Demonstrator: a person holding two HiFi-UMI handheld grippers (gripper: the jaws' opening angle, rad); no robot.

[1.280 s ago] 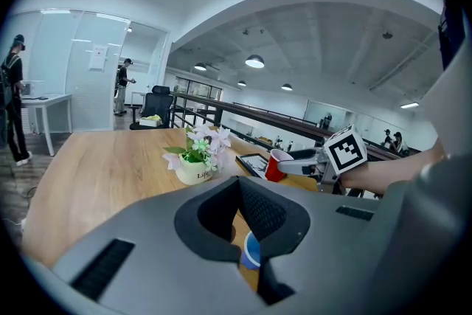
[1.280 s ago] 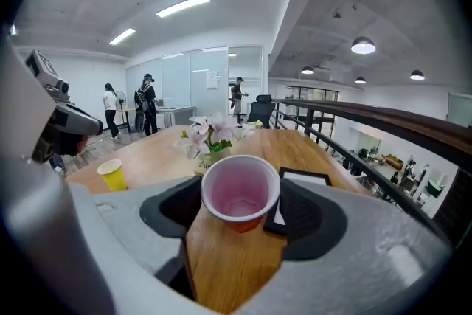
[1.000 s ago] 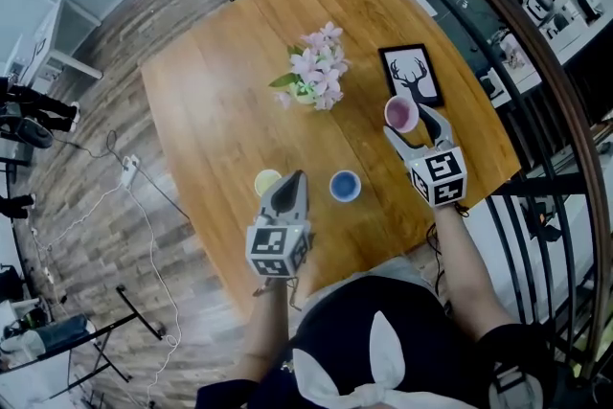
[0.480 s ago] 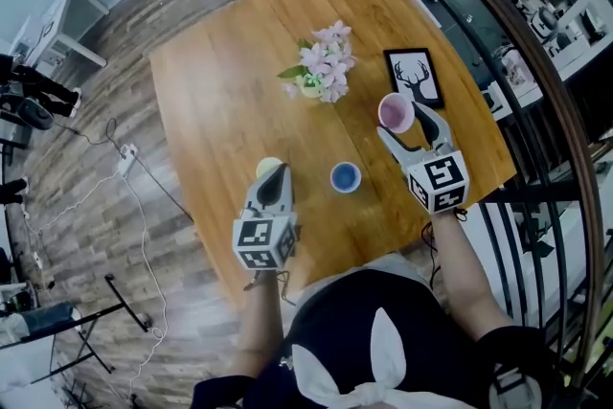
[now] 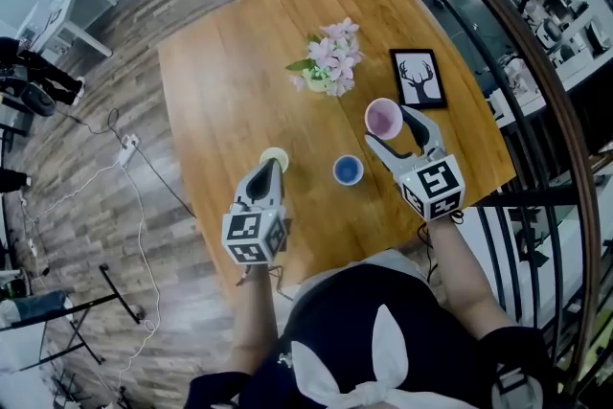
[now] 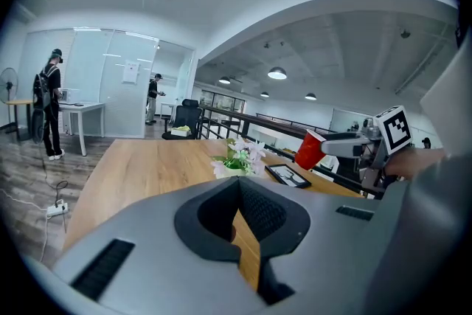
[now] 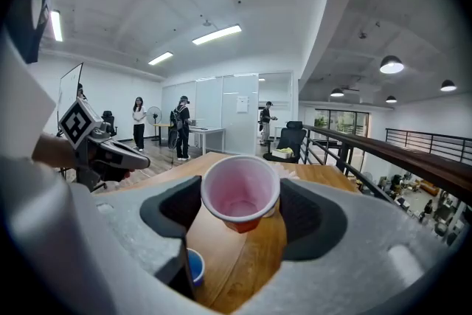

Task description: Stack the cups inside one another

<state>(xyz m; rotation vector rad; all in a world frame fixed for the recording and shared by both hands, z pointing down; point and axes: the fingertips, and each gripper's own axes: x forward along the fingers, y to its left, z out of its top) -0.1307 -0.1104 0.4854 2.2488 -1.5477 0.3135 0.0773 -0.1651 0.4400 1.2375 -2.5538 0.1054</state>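
The thin red plastic cup (image 7: 240,192) is light, crushable and empty. It hangs above the wooden table (image 5: 220,81), gripped by its upper wall in the right gripper (image 5: 391,131); a gentle squeeze suits it. The small blue cup (image 5: 348,170) and pale yellow cup (image 5: 274,158) stand empty below, and the left gripper (image 5: 269,172) is pinched closed on nothing.

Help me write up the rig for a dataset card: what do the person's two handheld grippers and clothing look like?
The left gripper and the right gripper are pale grey moulded shells with dark ribbed jaw pads. Each carries a white cube with black square markers. The person wears a dark top with a white bow shape; forearms are unsleeved.
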